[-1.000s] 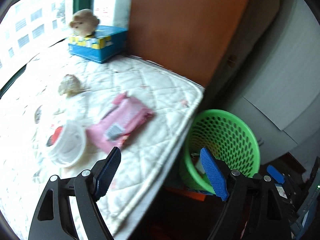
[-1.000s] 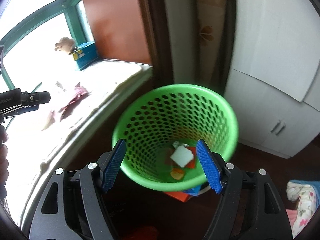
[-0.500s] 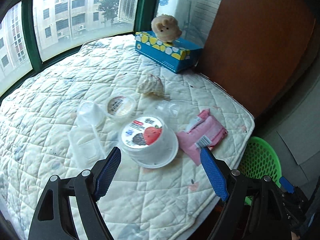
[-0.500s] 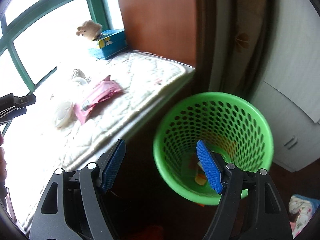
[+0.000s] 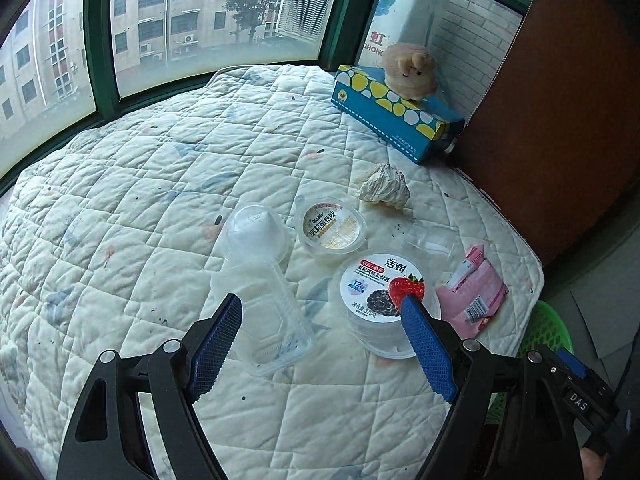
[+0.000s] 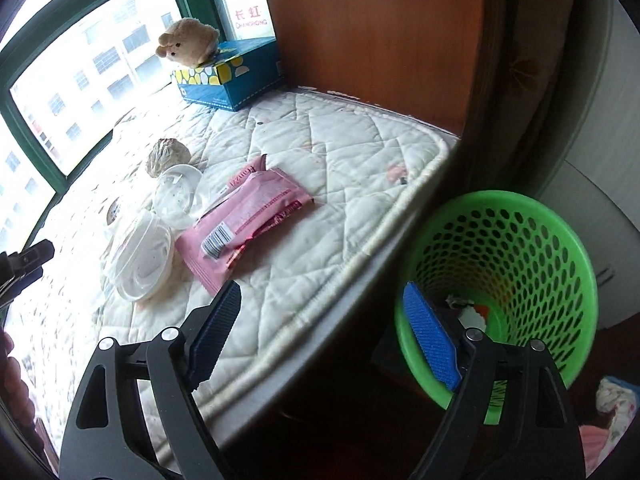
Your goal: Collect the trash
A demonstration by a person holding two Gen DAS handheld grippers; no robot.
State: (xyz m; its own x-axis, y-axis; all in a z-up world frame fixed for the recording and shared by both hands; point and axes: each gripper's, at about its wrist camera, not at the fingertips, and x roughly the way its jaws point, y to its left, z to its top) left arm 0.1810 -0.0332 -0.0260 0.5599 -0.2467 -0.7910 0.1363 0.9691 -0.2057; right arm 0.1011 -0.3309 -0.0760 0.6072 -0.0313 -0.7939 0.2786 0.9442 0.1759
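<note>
On the white quilted window-seat mattress, the trash lies in a loose cluster: a clear flat plastic tray, a clear domed plastic lid, a small round sealed pudding cup, a large round yogurt tub with a strawberry label, a crumpled paper ball farther off, and a pink snack wrapper to the right near the mattress edge. A blue tissue box with a plush toy on it sits at the far right corner and looks like no trash.

The left tool hangs over the tray and tub with its jaws well apart, nothing between the pads. The right tool has just been opening its jaws; they stand apart and empty, straddling the mattress edge, with the green perforated plastic basket to its right on the floor, a few scraps already at its bottom.

The pieces crowd each other, so a closing left tool could catch tray and tub together, or squeeze the thin tray until it springs out sideways. The wrapper lies flat; pads may slide over it or pinch the quilt. A carry to the basket must clear the mattress edge, or the item may drop on the floor.
</note>
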